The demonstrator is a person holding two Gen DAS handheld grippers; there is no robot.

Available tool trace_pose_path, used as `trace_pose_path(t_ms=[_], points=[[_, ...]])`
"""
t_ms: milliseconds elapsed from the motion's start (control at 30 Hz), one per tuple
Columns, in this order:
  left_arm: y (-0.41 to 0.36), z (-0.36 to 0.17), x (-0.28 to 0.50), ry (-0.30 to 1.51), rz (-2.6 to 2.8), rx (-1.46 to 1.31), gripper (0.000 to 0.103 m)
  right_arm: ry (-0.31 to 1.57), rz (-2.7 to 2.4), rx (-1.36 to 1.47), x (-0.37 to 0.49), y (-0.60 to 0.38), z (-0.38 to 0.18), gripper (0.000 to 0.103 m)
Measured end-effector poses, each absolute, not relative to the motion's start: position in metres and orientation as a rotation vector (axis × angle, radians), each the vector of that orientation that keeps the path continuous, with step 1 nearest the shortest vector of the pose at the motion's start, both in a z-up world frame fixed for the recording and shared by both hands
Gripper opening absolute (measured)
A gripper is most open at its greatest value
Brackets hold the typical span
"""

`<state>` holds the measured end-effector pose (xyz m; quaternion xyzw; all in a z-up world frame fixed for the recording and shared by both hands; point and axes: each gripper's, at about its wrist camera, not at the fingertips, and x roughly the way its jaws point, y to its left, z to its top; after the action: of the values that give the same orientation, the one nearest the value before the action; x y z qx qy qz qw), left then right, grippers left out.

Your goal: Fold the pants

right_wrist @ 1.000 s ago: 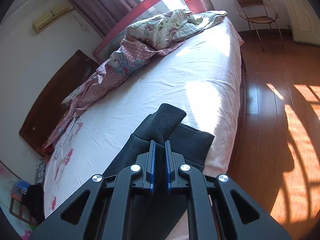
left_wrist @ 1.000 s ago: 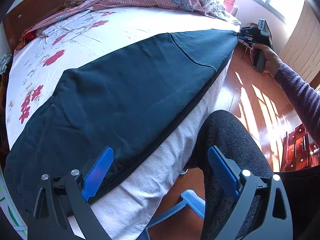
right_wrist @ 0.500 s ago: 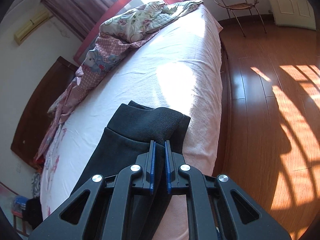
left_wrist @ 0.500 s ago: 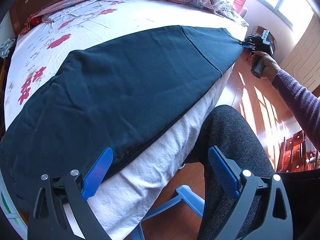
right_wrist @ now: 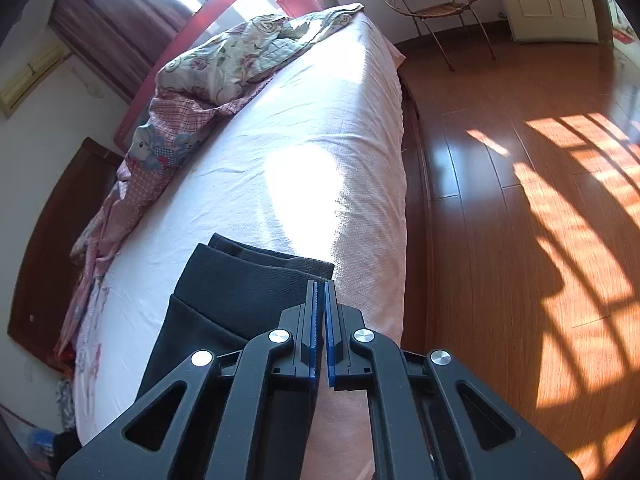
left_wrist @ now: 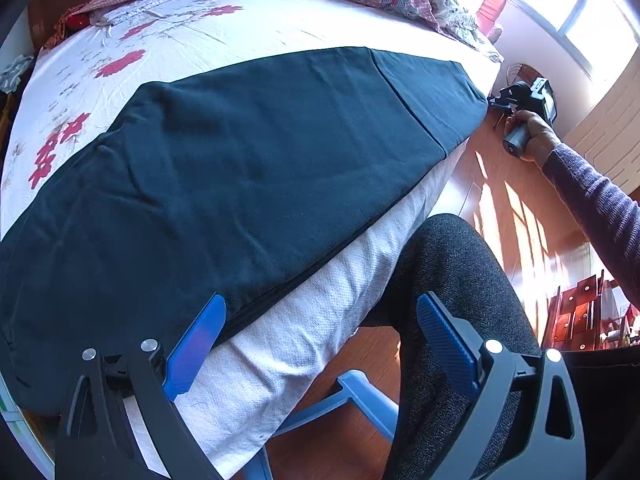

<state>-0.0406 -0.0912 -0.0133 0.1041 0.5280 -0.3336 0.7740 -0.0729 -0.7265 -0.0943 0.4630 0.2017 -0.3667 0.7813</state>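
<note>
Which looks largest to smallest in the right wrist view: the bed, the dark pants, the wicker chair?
1. bed, fills most of the view.
2. dark pants, partly hidden by the right hand-held gripper, whose jaws are shut on their cuff.
3. wicker chair, small, but farthest from the camera.

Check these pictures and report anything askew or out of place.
Nothing is damaged or spilled. The pants lie flat along the bed edge, near side slightly overhanging. A rumpled quilt is bunched against the far side.
</note>
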Motion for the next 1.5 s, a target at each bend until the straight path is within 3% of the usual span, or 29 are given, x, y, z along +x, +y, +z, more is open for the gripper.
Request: trace_pose_path(t_ms=[33,67,100,133,167,433,467,500,633,667,767,1167,1367,1500], points=[[-0.092,-0.015,-0.041,1.147,-0.728,0.226,0.097,0.387,-0.772,1.014,-0.082,-0.728,-0.094,0.003],[-0.094,-0.017,-0.042,1.155,-0.730,0.235,0.097,0.337,-0.728,1.068,-0.090,-0.731,-0.097,0.010],[-0.096,-0.019,-0.043,1.161,-0.734,0.244,0.097,0.335,-0.692,1.135,-0.094,-0.736,-0.103,0.023],[-0.097,-0.020,-0.044,1.162,-0.739,0.249,0.097,0.353,-0.658,1.188,-0.095,-0.739,-0.111,0.060],[-0.098,-0.020,-0.044,1.162,-0.743,0.251,0.097,0.360,-0.628,1.208,-0.093,-0.740,-0.117,0.065],[-0.097,-0.017,-0.039,1.169,-0.723,0.235,0.097,0.379,-0.493,1.208,-0.063,-0.726,-0.128,0.064],[-0.097,-0.017,-0.039,1.168,-0.719,0.236,0.097,0.389,-0.484,1.187,-0.057,-0.723,-0.126,0.060],[-0.096,-0.017,-0.039,1.167,-0.715,0.236,0.097,0.423,-0.489,1.161,-0.051,-0.720,-0.125,0.048],[-0.095,-0.017,-0.039,1.167,-0.715,0.228,0.097,0.465,-0.536,1.126,-0.049,-0.717,-0.121,0.035],[-0.095,-0.016,-0.039,1.162,-0.715,0.228,0.097,0.471,-0.540,1.111,-0.050,-0.716,-0.117,0.024],[-0.088,-0.010,-0.037,1.135,-0.701,0.211,0.097,0.546,-0.594,0.880,-0.036,-0.698,-0.081,0.017],[0.034,0.009,0.049,0.897,-0.340,-0.043,0.100,0.540,-0.418,0.178,0.010,-0.536,0.056,0.016],[0.081,-0.058,0.086,1.061,-0.140,-0.113,0.100,0.540,-0.267,-0.129,0.006,-0.399,0.058,0.016],[0.064,-0.068,0.080,1.016,-0.123,0.008,0.101,0.602,-0.146,-0.252,0.007,-0.316,0.022,0.016]])
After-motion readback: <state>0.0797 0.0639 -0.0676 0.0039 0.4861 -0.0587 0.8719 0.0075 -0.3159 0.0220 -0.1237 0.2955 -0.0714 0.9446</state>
